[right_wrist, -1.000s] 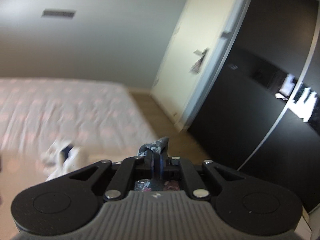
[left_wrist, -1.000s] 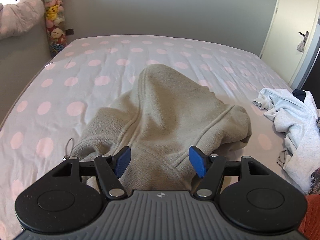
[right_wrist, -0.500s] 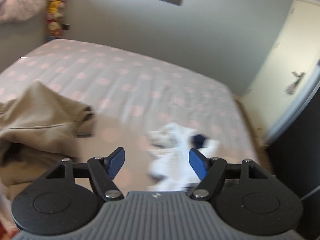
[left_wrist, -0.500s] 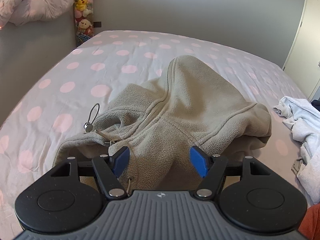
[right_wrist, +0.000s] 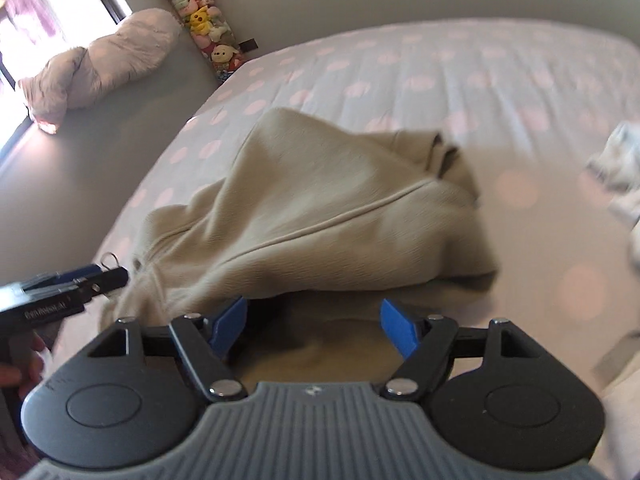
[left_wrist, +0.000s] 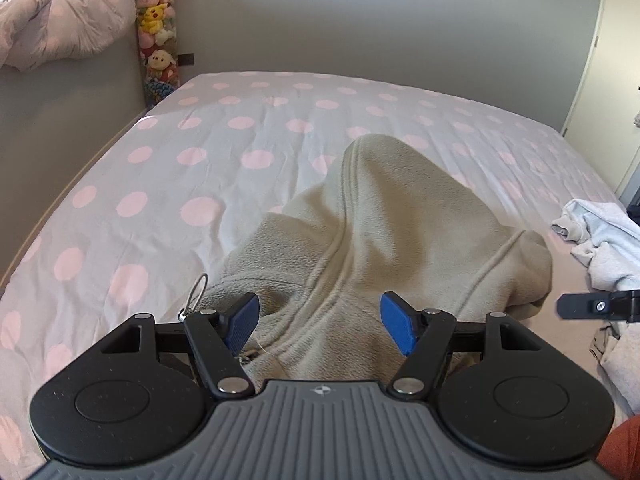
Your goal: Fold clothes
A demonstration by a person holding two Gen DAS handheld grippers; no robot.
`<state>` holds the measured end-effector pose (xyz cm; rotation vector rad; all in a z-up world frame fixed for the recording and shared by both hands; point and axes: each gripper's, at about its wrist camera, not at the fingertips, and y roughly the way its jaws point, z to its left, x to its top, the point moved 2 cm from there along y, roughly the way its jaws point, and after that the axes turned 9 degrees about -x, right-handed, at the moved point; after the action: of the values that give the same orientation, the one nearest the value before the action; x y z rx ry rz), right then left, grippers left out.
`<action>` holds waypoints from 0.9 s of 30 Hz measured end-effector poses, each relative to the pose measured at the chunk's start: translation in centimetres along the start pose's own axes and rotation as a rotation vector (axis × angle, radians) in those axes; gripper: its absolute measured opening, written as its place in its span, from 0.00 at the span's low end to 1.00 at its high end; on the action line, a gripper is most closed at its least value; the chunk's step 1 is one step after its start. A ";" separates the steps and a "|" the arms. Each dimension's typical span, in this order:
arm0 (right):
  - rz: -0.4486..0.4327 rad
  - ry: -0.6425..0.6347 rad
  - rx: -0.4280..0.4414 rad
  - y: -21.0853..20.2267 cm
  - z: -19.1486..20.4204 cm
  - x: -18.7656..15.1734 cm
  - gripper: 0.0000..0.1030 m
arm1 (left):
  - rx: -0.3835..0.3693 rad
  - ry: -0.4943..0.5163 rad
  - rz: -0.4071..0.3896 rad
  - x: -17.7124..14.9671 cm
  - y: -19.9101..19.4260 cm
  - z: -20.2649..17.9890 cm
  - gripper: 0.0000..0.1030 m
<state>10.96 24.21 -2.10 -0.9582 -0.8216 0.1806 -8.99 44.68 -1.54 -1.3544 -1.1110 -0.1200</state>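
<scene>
- Beige fleece hoodie (left_wrist: pixel 384 240), crumpled in a heap on near part of bed, hood end humped up toward far side, zip seam running down the middle
- Metal zipper pull ring (left_wrist: pixel 199 288) lying off hoodie's left edge on polka-dot sheet (left_wrist: pixel 160 168)
- Left gripper (left_wrist: pixel 319 322) low over near edge of hoodie, jaws set well apart, blue pads clear of the fleece, nothing clamped
- Right gripper (right_wrist: pixel 313 322) over hoodie's right side, jaws opening, wide apart, fleece below and between pads but not pinched
- Right gripper's tip poking in at right edge of left wrist view, left gripper's at left edge of right wrist view
- Pile of pale grey clothes (left_wrist: pixel 600 240) at right edge of bed, apart from hoodie
- Plush toys (left_wrist: pixel 156 28) stacked in far left corner, rolled duvet (left_wrist: pixel 64 24) on the ledge beside
</scene>
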 end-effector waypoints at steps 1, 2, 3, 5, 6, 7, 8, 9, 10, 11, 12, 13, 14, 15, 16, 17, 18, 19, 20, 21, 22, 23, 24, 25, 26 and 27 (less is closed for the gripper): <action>0.011 0.036 0.025 0.8 0.3 0.0 0.78 | 0.005 -0.008 0.004 0.1 0.3 0.3 0.64; 0.021 0.065 0.040 1.6 0.7 -0.1 0.79 | 0.009 -0.017 0.007 0.1 0.7 0.6 0.64; 0.031 0.094 0.053 2.3 1.0 -0.1 0.81 | 0.011 -0.026 0.014 0.1 1.0 0.8 0.64; 0.057 0.137 0.067 3.8 1.7 -0.3 0.81 | 0.010 -0.038 0.031 -0.1 1.8 1.2 0.64; 0.070 0.152 0.074 4.5 1.9 -0.3 0.81 | 0.009 -0.040 0.041 -0.3 2.2 1.3 0.64; 0.084 0.167 0.081 5.1 2.2 -0.4 0.82 | 0.007 -0.042 0.052 -0.5 2.6 1.4 0.64; 0.098 0.181 0.089 5.8 2.4 -0.5 0.82 | 0.003 -0.045 0.058 -0.6 2.9 1.5 0.64; 0.108 0.192 0.091 6.4 2.6 -0.5 0.82 | 0.000 -0.049 0.064 -0.7 3.1 1.6 0.64; 0.119 0.201 0.092 7.1 2.8 -0.5 0.82 | -0.004 -0.053 0.070 -0.8 3.4 1.7 0.64; 0.127 0.204 0.091 7.8 3.1 -0.5 0.81 | -0.007 -0.058 0.075 -0.9 3.6 1.8 0.64; 0.134 0.207 0.090 8.3 3.3 -0.6 0.80 | -0.008 -0.059 0.079 -1.0 3.8 1.8 0.64; 0.137 0.210 0.094 8.6 3.5 -0.5 0.72 | -0.010 -0.060 0.082 -1.1 3.9 1.9 0.64; 0.140 0.213 0.098 8.9 3.7 -0.5 0.55 | -0.013 -0.061 0.086 -1.1 4.0 1.9 0.64; 0.143 0.216 0.103 9.3 3.9 -0.5 0.48 | -0.016 -0.061 0.089 -1.2 4.1 2.0 0.64; 0.146 0.219 0.107 9.6 4.1 -0.5 0.40 | -0.019 -0.062 0.091 -1.2 4.1 2.0 0.64; 0.141 0.205 0.104 9.6 4.4 -0.4 0.28 | -0.020 -0.062 0.093 -1.2 4.2 2.0 0.64; 0.135 0.189 0.100 9.6 4.7 -0.3 0.22 | -0.021 -0.061 0.094 -1.2 4.2 1.9 0.64; 0.120 0.166 0.086 9.4 5.0 -0.1 0.22 | -0.025 -0.063 0.092 -1.2 4.2 1.9 0.64; 0.105 0.136 0.067 9.1 5.4 0.1 0.21 | -0.029 -0.065 0.090 -1.1 4.2 2.0 0.64; 0.090 0.109 0.045 8.7 5.6 0.3 0.21 | -0.033 -0.067 0.086 -1.1 4.2 2.0 0.64; 0.075 0.084 0.023 8.4 5.8 0.4 0.20 | -0.036 -0.068 0.082 -1.1 4.2 2.0 0.64; 0.062 0.069 0.004 8.1 5.7 0.7 0.20 | -0.037 -0.068 0.077 -1.1 4.1 1.9 0.64; 0.049 0.058 -0.014 7.9 5.5 0.9 0.20 | -0.038 -0.068 0.073 -1.0 4.0 1.8 0.64; 0.037 0.046 -0.032 7.6 5.2 1.1 0.20 | -0.043 -0.070 0.067 -0.9 3.8 1.8 0.64; 0.025 0.035 -0.050 7.4 5.0 1.4 0.20 | -0.054 -0.074 0.061 -0.9 3.6 1.7 0.64; 0.014 0.031 -0.065 7.1 4.5 1.6 0.20 | -0.067 -0.077 0.055 -0.8 3.5 1.6 0.64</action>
<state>10.42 32.11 -5.37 -1.0255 -0.7962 0.1520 -8.10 46.60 -4.83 -1.4580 -1.1417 -0.0660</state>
